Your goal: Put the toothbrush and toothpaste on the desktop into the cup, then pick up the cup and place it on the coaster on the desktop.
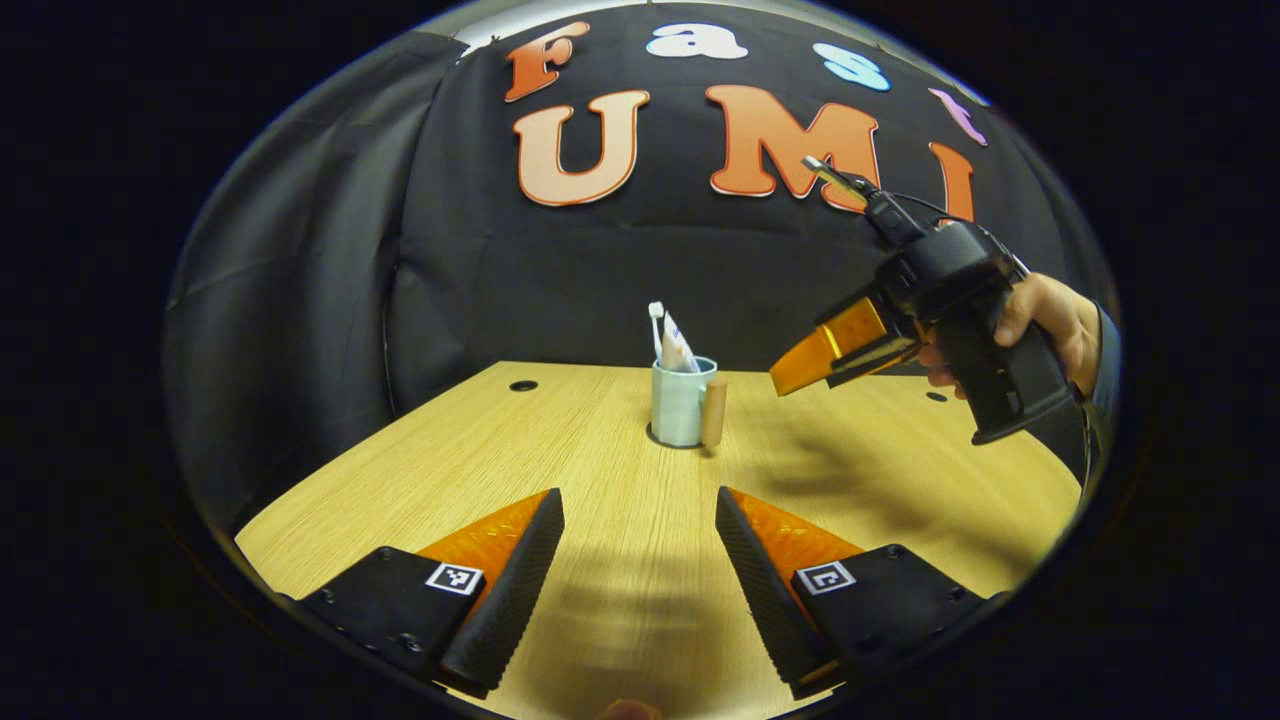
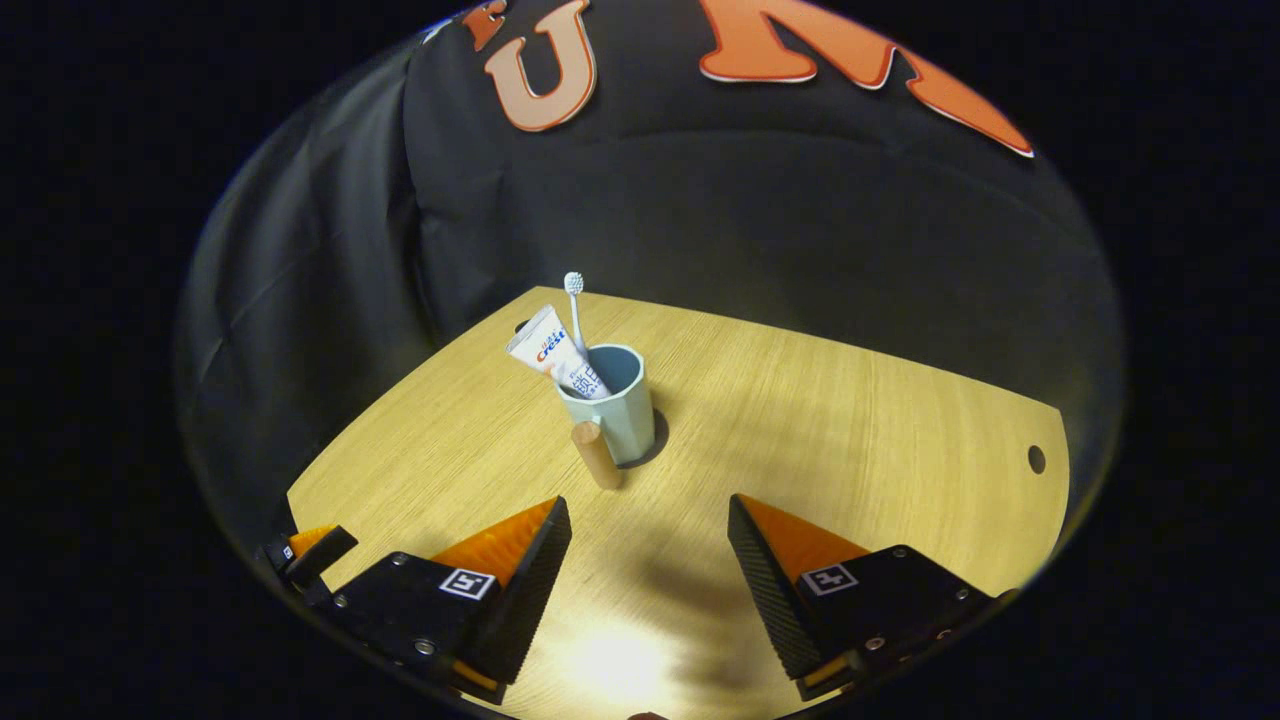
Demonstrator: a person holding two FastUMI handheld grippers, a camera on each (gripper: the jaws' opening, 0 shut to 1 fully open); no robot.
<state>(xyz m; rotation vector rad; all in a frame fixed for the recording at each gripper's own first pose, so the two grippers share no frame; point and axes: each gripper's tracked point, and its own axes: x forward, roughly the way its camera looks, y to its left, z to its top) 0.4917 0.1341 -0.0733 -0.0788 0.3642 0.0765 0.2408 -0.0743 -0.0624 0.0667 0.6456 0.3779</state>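
Right gripper view: toothbrush (image 2: 574,300) and toothpaste (image 2: 553,356) stand in the cup (image 2: 615,410), apparently on its coaster (image 2: 655,445); the task looks done. Both grippers' jaws gape, empty.

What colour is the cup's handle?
The cup is pale blue-green; its handle is light wood-brown, clearest in the right gripper view.

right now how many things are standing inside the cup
2: the toothbrush upright at the cup's far-left rim, and the toothpaste leaning out beside it. Anything lower inside would be hidden.
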